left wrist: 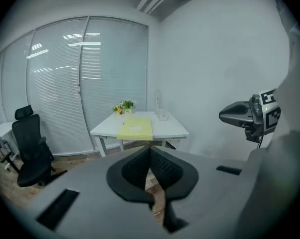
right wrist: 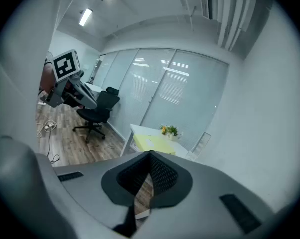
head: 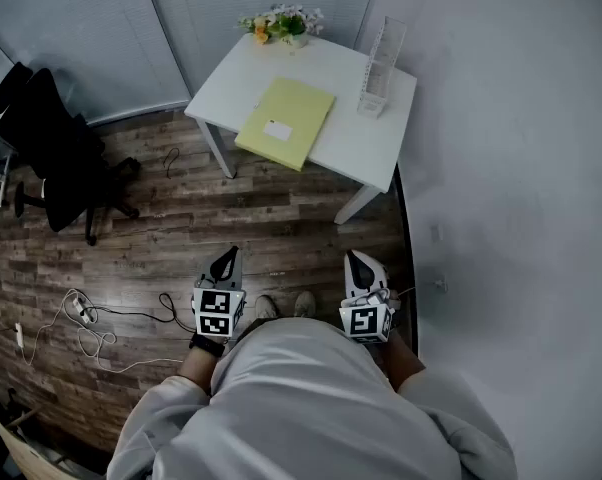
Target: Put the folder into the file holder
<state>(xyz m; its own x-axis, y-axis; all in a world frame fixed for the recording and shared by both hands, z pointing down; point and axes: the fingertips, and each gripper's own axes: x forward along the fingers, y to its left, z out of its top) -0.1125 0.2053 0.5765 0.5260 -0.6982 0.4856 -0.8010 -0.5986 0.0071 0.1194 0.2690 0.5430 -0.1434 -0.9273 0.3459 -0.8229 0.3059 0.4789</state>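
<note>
the folder point(head: 285, 121) is laid at the table point(head: 381, 138)'s near edge, apart from the file holder point(head: 379, 66); left gripper point(head: 224, 265) and right gripper point(head: 359, 266) are clenched.

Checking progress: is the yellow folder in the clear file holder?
No, the yellow folder lies on the white table, beside the clear file holder.

Mostly matt surfaces: wood floor, smooth white table, paper-look folder.
Floor point(head: 181, 238) is wood-grain planks with a slight sheen. Table point(head: 381, 138) smooth, white, matt. Folder point(head: 286, 123) pale yellow, paper or card look, matt. File holder point(head: 379, 68) clear, plastic-looking. Chair point(head: 51, 148) black, cloth or mesh, can't tell which. Left gripper point(head: 224, 261) and right gripper point(head: 357, 260) have matt grey plastic shells; pads point(left wrist: 165, 169) black, ribbed. Sleeve point(head: 151, 423) grey cloth. Wall point(head: 521, 118) white, matt.
</note>
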